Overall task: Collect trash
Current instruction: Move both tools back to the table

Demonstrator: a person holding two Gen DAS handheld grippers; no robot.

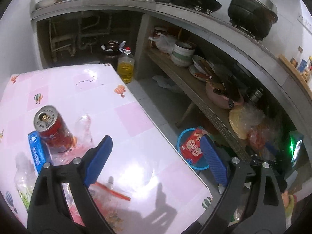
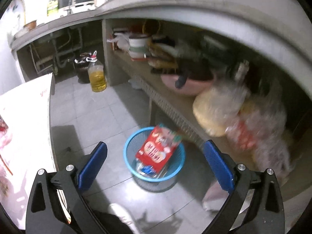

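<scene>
Both grippers, left gripper and right gripper, spread empty; red can on table looks light, thin-walled, grab mid-body.

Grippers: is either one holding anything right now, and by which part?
Nothing is held. The left gripper is open over the table edge; the right gripper is open above the blue basket, where the red box already lies.

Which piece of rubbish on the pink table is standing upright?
The red can, standing with its silver top up. The clear bottle beside it and the blue packet under it both lie flat.
</scene>
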